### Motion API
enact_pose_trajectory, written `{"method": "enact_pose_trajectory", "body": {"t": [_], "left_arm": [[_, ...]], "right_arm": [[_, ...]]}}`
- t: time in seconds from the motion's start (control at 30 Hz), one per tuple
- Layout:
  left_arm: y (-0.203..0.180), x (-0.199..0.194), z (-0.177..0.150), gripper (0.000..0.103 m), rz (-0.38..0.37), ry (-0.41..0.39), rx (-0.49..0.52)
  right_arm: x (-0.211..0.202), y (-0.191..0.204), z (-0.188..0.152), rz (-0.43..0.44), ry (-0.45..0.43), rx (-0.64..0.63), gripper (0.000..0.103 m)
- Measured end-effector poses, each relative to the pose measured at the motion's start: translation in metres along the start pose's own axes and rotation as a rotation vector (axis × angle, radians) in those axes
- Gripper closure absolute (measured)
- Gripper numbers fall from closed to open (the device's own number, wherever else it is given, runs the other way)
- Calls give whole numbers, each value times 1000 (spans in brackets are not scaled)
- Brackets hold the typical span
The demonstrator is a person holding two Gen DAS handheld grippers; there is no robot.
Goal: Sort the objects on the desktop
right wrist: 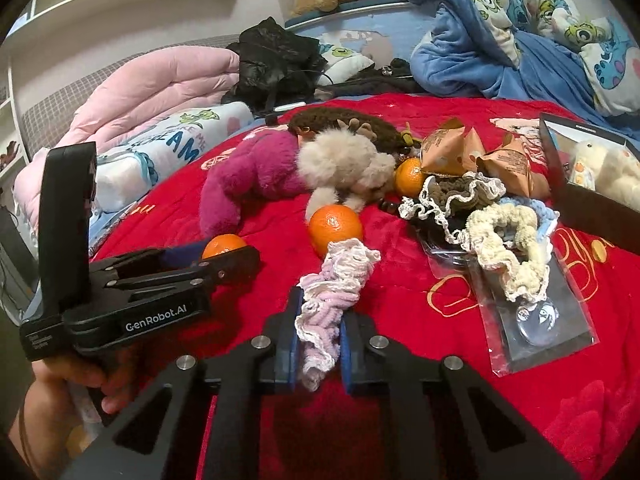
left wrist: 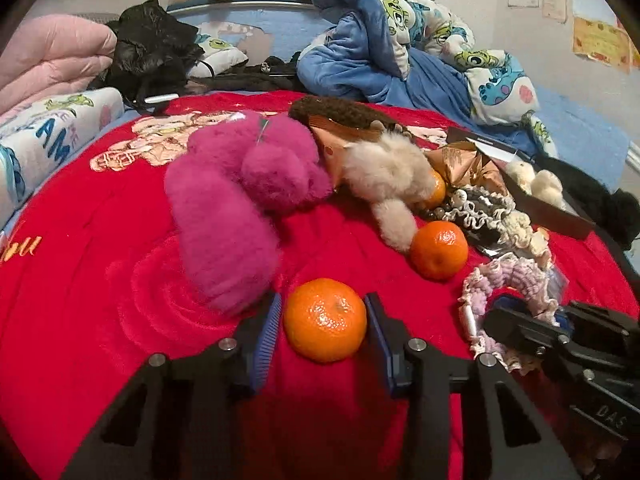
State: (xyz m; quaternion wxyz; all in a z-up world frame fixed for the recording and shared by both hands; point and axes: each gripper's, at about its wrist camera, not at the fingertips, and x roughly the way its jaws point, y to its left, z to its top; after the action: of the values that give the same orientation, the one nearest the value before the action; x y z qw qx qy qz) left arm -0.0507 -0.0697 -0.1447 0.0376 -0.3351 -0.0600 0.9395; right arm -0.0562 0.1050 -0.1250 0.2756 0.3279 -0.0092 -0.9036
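Observation:
My left gripper [left wrist: 325,320] has its blue pads on either side of a mandarin [left wrist: 325,320] that lies on the red blanket [left wrist: 100,300]; the right pad touches it, the left pad stands a little off. It also shows in the right wrist view [right wrist: 224,245]. My right gripper [right wrist: 319,340] is shut on a pink and white crocheted scrunchie [right wrist: 332,284], seen too in the left wrist view [left wrist: 512,276]. A second mandarin [left wrist: 439,250] lies just beyond, and a third [right wrist: 409,176] sits by the plush toys.
A magenta plush [left wrist: 224,208], a beige plush [left wrist: 384,172] and a brown plush [left wrist: 340,110] lie mid-blanket. Cream and brown scrunchies [right wrist: 508,240], orange snack packs [right wrist: 472,152], a plastic bag [right wrist: 540,320] and a black box [right wrist: 592,168] lie at right. Bedding is piled behind.

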Motion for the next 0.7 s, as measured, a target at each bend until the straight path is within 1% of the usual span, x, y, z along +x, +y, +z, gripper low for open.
{"method": "enact_pose_trajectory", "body": {"t": [0.23, 0.4, 0.7], "left_arm": [[-2, -1, 0, 61, 0, -8, 1], [-1, -5, -1, 62, -3, -22, 2], [-2, -10, -6, 63, -3, -44, 7]], "right_arm": [[-1, -2, -1, 7, -5, 7, 90], [-4, -4, -3, 29, -11, 15, 91], [-7, -5, -3, 27, -22, 31, 91]]}}
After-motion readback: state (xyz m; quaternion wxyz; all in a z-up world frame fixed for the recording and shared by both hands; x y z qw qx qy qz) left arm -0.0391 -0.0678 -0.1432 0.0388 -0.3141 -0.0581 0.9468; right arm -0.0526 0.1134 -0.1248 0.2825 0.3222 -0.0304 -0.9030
